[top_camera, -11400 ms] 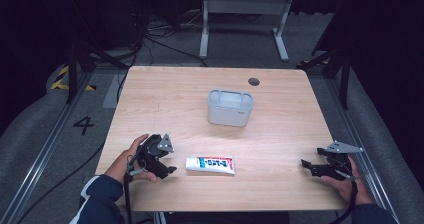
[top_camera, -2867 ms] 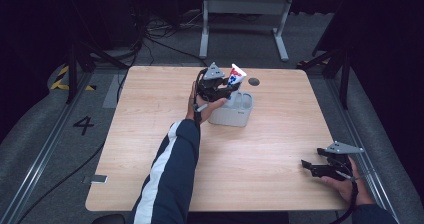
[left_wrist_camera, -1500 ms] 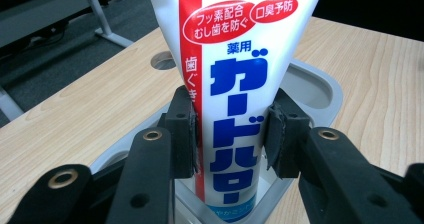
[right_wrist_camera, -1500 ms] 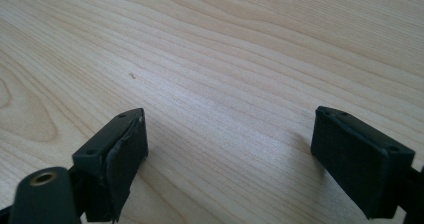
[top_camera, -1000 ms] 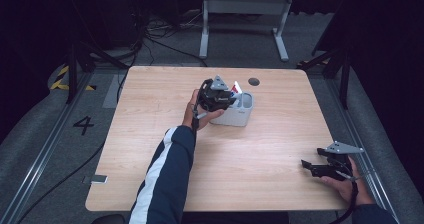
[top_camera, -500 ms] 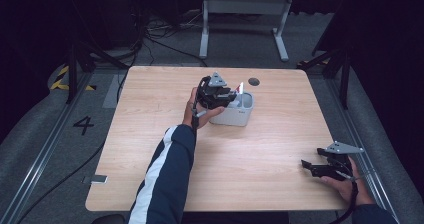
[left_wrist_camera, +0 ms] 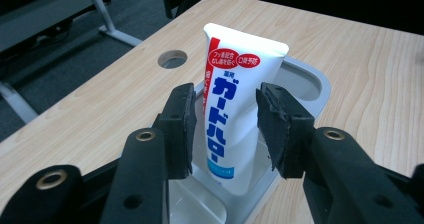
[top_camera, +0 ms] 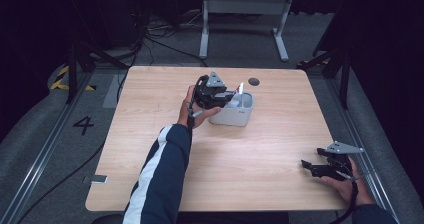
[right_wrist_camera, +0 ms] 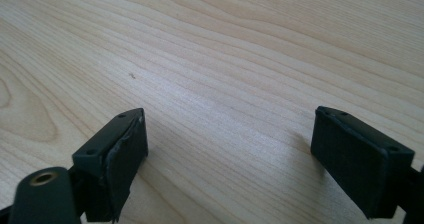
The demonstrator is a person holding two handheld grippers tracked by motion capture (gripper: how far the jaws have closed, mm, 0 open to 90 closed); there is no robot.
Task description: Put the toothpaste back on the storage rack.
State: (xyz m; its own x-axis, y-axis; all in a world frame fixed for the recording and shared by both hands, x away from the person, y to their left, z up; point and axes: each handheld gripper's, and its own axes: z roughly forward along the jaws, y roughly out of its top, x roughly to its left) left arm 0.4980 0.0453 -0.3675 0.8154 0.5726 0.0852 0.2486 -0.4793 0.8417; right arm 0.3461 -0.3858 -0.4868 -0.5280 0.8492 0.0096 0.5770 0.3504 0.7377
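Toothpaste tube (left_wrist_camera: 235, 104) between parted left tongs (left_wrist_camera: 225, 129)

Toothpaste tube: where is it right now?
The tube stands upright in the grey holder at the table's far middle, near the round hole, between the left gripper's just-opening jaws.

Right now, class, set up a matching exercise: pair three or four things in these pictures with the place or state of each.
Things:
1. toothpaste tube
2. grey holder
3. left gripper
4. right gripper

Places or states:
A. jaws wide, over bare wood
B. stands upright in a compartment
C. pads just opened off the tube's sides
D. sits near the table's far edge

Pairs: 1-B, 2-D, 3-C, 4-A
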